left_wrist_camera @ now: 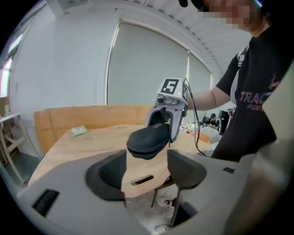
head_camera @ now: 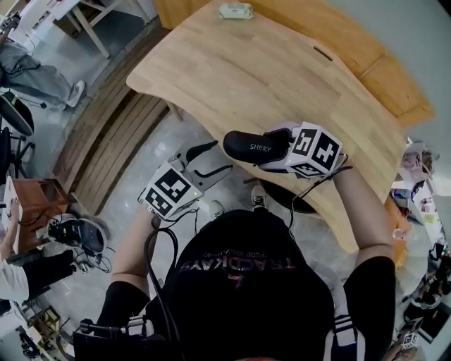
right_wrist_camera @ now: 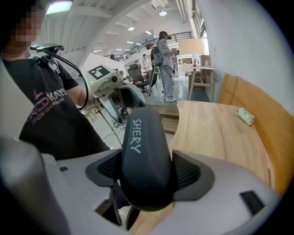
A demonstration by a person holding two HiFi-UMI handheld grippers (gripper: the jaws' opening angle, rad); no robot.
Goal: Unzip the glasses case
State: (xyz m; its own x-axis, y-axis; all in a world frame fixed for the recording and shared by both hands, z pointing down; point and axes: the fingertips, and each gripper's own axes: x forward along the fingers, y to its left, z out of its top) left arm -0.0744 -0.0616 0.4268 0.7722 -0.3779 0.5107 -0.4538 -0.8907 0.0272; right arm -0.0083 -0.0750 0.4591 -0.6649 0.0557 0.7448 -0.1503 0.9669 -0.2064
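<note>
A black zipped glasses case [head_camera: 255, 147] with white lettering is held in the air over the table's near edge, with my right gripper [head_camera: 278, 148] shut on its right end. In the right gripper view the case [right_wrist_camera: 144, 156] fills the gap between both pads and sticks out forward. My left gripper [head_camera: 208, 161] hangs lower left of the case, apart from it. In the left gripper view its jaws [left_wrist_camera: 146, 167] stand open with nothing between them, and the case [left_wrist_camera: 147, 140] floats just beyond them.
The curved wooden table [head_camera: 246, 63] lies ahead, with a small pale green packet [head_camera: 235, 10] at its far edge. A slatted wooden bench [head_camera: 113, 141] stands to the left. A dark stool [head_camera: 296, 201] sits under the table's near edge. Cables trail from both grippers.
</note>
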